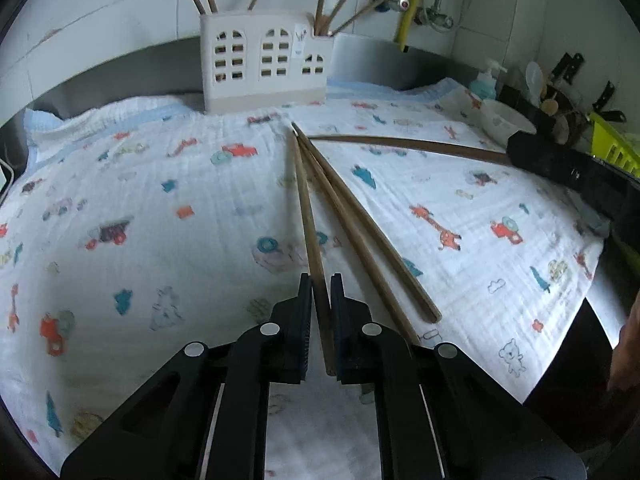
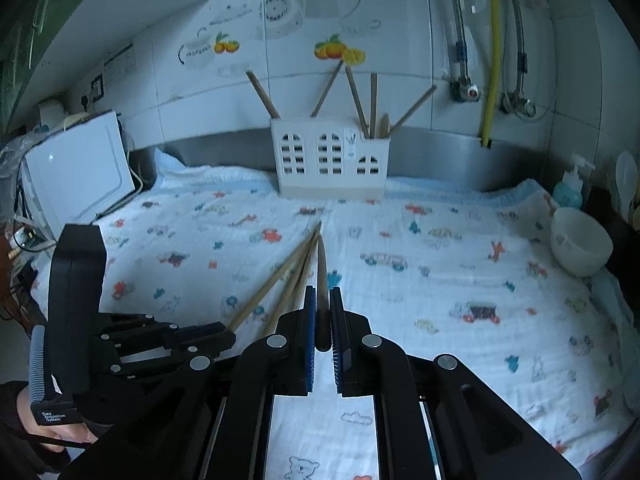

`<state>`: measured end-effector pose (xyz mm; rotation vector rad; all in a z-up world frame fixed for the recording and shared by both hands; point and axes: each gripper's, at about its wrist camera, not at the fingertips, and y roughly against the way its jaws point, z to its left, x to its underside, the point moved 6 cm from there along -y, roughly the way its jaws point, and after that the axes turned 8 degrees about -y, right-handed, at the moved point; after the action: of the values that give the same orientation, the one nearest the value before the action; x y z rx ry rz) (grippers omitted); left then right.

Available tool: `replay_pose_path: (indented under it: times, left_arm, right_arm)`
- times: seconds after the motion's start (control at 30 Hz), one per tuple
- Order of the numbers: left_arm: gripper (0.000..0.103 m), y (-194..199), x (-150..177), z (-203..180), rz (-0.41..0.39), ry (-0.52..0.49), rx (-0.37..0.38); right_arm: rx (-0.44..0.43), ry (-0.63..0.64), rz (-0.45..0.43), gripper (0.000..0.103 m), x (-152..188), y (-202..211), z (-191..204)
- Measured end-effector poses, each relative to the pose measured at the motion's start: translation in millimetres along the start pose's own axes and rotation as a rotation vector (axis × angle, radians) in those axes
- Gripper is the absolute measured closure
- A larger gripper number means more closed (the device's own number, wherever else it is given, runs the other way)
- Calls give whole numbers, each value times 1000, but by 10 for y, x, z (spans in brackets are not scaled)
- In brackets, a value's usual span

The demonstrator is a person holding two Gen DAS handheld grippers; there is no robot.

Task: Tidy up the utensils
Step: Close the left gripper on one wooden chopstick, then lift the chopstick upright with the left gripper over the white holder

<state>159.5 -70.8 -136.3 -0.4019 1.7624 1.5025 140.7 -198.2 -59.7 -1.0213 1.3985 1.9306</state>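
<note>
A white house-shaped utensil holder [image 1: 266, 64] stands at the back of the patterned cloth; it also shows in the right wrist view [image 2: 330, 160], with several wooden chopsticks upright in it. My left gripper [image 1: 320, 280] is shut on a wooden chopstick [image 1: 306, 200]. Two more chopsticks [image 1: 360, 236] lie on the cloth just to its right, tips converging. My right gripper [image 2: 321, 292] is shut on another chopstick [image 2: 321, 264], which also shows in the left wrist view [image 1: 400, 145]. The left gripper [image 2: 224, 332] shows in the right wrist view at lower left.
A white bowl [image 2: 580, 240] and a blue soap bottle [image 2: 568, 192] stand at the right edge. A white appliance [image 2: 80, 172] stands at the left. A steel backsplash [image 2: 440, 156] and tiled wall lie behind the holder. A yellow-green rack [image 1: 612, 140] is at far right.
</note>
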Motion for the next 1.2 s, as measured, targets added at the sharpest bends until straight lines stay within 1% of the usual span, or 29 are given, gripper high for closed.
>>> replay_pose_path:
  times: [0.13,0.27,0.4,0.63,0.87,1.03,1.2]
  left_arm:
    - [96,142,-118,96,-48,5,3]
    - [97,306,-292,201,-114,14,-5]
    - [97,408,-462,303,-172,16,-19]
    - [98,502,-760,407,-255,20,-9]
    - [98,498,-961,430,-299,-8,-17]
    - [98,447,-1091,447,-297,-17,0]
    - [98,498,-1331,458,-308,-66,-9]
  right_arm:
    - [-12,8,-31,96,-183,95,-17]
    - [-26,14,-59,96,-370,165,-38]
    - [-49,10,-77,97,-549,198,-49]
    - [-73,24,-101,97,-844,192,-20]
    - [-85,47,-105,97,-1031,107,35]
    - [-78,68,-115,97,-1176,59,30]
    - [-94,58,-133,97,-1507,18,-50]
